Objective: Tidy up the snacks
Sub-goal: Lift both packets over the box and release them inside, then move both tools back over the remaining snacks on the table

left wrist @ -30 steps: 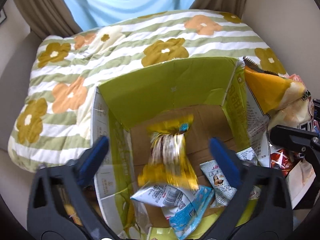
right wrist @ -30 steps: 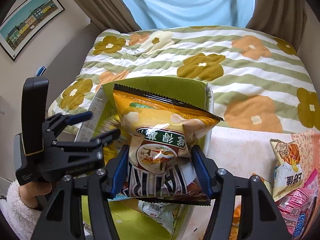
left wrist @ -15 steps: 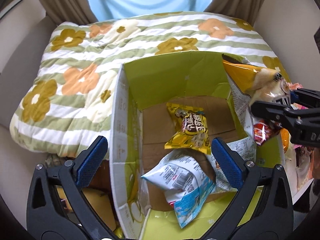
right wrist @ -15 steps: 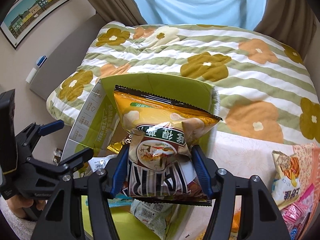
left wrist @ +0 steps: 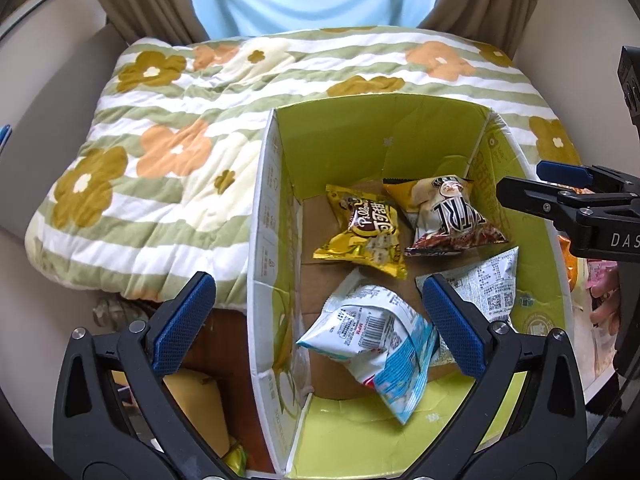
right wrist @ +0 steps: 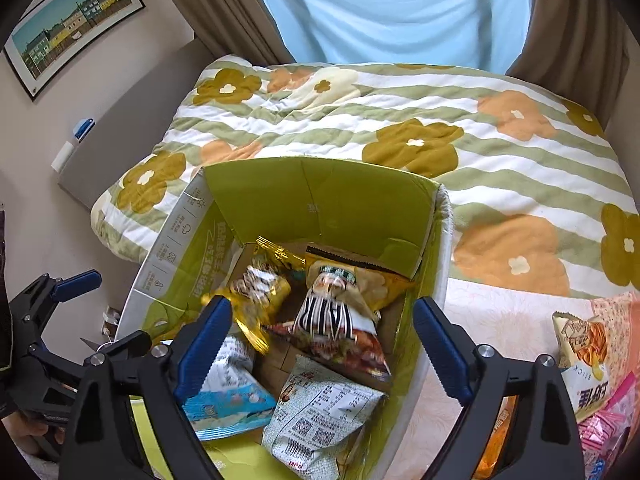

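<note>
A lime-green cardboard box point(left wrist: 352, 140) (white outside, brown floor) holds a gold snack bag point(left wrist: 362, 236) and a yellow, black-lettered chip bag point(left wrist: 444, 216). The bed quilt point(left wrist: 168, 152) has green and white stripes with orange and mustard flowers. Each black claw has blue pads point(left wrist: 184, 324).

Boxes: one green cardboard box point(left wrist: 340, 136) under my tongs.
Snack bags in the box: four — one gold bag point(left wrist: 366, 232) and one striped orange bag point(left wrist: 448, 216) at the far wall, one blue-and-white bag point(left wrist: 372, 332) and one pale printed bag point(left wrist: 484, 284) nearer me.
Tongs: two, my left gripper point(left wrist: 320, 320) and my right gripper point(right wrist: 320, 344).
</note>
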Action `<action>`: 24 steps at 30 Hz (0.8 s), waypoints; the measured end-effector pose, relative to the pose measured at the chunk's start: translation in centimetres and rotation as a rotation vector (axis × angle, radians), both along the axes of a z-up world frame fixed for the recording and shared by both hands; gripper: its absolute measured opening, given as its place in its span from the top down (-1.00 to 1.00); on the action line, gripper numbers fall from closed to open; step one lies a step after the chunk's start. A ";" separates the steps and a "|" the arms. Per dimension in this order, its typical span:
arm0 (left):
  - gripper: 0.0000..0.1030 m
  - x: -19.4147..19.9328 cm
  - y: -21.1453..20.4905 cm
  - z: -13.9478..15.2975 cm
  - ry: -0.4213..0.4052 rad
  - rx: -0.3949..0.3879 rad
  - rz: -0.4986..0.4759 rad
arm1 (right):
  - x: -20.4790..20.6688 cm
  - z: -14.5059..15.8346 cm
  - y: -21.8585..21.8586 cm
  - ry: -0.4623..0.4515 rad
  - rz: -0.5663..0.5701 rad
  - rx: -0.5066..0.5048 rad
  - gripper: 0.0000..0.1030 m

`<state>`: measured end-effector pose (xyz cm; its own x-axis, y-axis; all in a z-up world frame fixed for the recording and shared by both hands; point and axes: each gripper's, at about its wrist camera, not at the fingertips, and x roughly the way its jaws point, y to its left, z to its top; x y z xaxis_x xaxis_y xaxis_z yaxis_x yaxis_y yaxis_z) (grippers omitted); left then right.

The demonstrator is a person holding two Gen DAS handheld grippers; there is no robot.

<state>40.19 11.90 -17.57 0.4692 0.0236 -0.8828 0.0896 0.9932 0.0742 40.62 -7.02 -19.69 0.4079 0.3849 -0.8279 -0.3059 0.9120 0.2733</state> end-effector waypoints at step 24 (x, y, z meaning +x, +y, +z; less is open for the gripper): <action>-0.99 -5.2 -8.5 5.3 -0.101 -0.082 -0.063 | -7.5 7.7 -7.0 -0.131 -0.069 0.007 -0.75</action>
